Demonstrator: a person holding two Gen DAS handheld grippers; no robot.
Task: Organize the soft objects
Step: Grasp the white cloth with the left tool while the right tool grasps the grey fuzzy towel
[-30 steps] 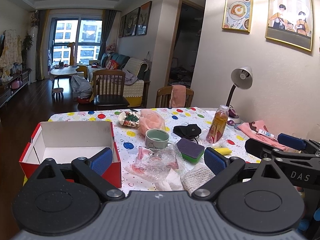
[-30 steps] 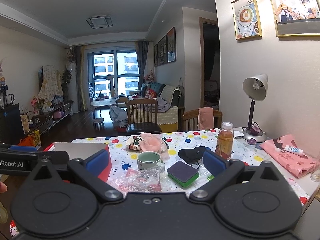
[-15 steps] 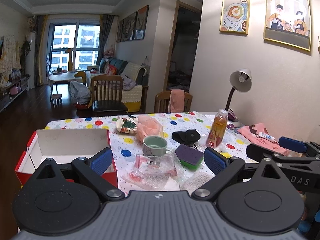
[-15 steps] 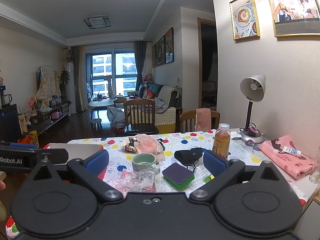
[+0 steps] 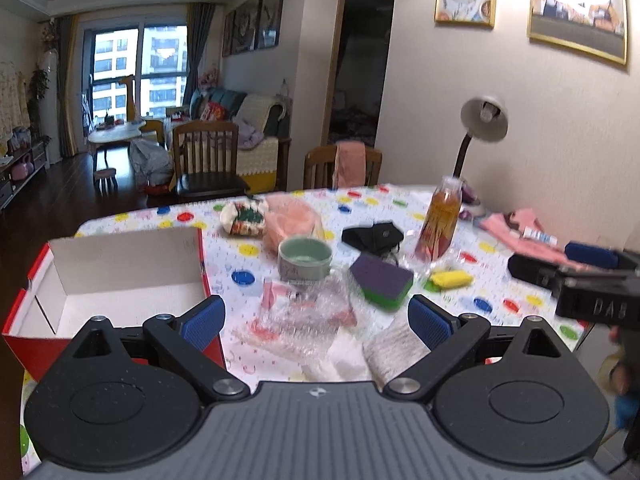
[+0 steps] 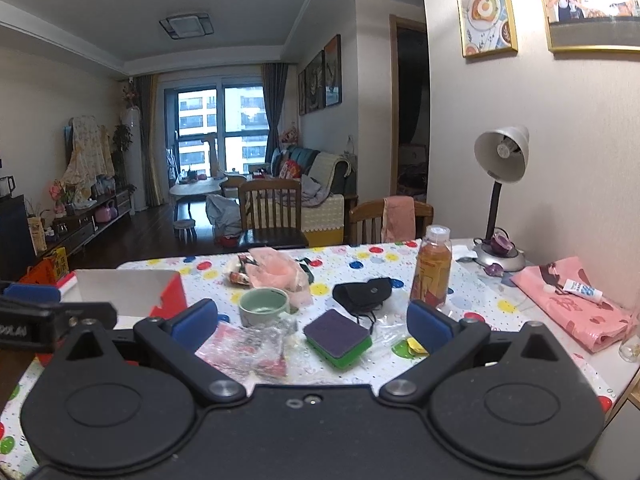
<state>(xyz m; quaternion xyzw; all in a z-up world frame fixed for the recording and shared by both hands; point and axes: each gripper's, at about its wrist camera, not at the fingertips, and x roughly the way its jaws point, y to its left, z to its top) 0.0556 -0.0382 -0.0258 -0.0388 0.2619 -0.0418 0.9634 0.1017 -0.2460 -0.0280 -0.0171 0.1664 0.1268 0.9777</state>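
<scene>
Left wrist view: the left gripper (image 5: 316, 316) hovers with jaws wide and empty above the bubble wrap (image 5: 304, 312) and grey cloth (image 5: 390, 346) on the counter (image 5: 256, 250), the empty red box (image 5: 112, 280) alongside; picking has not begun, and the other tool reads "DAS". Right wrist view: the right gripper (image 6: 312, 320), jaws likewise spread and empty, faces the sponge (image 6: 337, 338) and black pouch (image 6: 364, 294); next, I judge, lower onto one soft item and close.
</scene>
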